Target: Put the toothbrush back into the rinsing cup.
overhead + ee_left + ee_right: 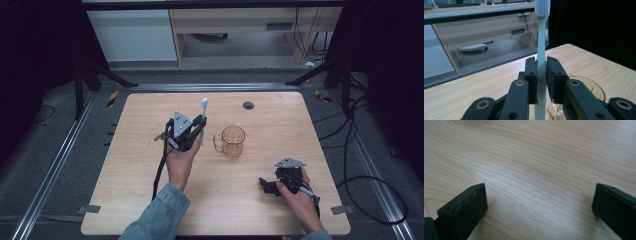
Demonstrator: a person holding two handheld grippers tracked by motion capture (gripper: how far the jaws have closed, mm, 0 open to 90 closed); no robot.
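A pale toothbrush (pixel 541 50) stands upright with its bristled head at the top, and my left gripper (pixel 541 72) is shut on its handle. In the high view the left gripper (pixel 196 127) holds the toothbrush (pixel 203 111) just left of a clear amber glass mug (pixel 232 141), whose rim (pixel 596 87) lies below the jaws in the left gripper view. My right gripper (pixel 267 186) rests low at the table's front right. Its jaws stand wide apart over bare wood (pixel 539 195), with nothing between them.
The wooden table (pixel 150 200) has a small dark round grommet (pixel 248 105) near its far edge. Beyond the table stand pale cabinets and a desk (pixel 240 22). Cables (pixel 360 165) trail on the floor at the right.
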